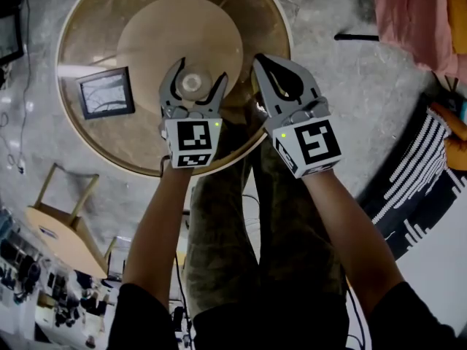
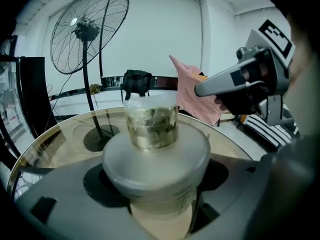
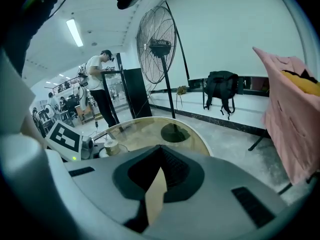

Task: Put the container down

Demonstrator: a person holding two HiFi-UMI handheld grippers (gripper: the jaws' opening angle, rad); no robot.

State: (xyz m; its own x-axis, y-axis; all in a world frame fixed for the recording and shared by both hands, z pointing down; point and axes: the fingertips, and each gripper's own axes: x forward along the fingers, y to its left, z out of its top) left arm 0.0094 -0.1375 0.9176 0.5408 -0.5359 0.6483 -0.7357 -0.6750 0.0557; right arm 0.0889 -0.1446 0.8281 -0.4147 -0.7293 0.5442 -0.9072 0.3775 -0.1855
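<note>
A clear plastic container (image 2: 151, 134) with a wide frosted rim and yellowish contents sits between the jaws of my left gripper (image 1: 194, 80). That gripper is shut on it, over the middle of the round glass table (image 1: 252, 9). From above the container (image 1: 193, 84) shows as a small pale circle. I cannot tell whether its base touches the glass. My right gripper (image 1: 258, 61) is just to the right, over the table's near right part. Its jaws are shut with nothing between them, and it (image 3: 158, 149) points across the table.
A dark framed panel (image 1: 106, 92) lies at the table's left. A wooden chair (image 1: 64, 224) stands on the floor near left. A pedestal fan (image 2: 88, 30), a black backpack (image 2: 136, 84) and pink cloth (image 1: 412, 20) are beyond the table. A person (image 3: 98, 86) stands far off.
</note>
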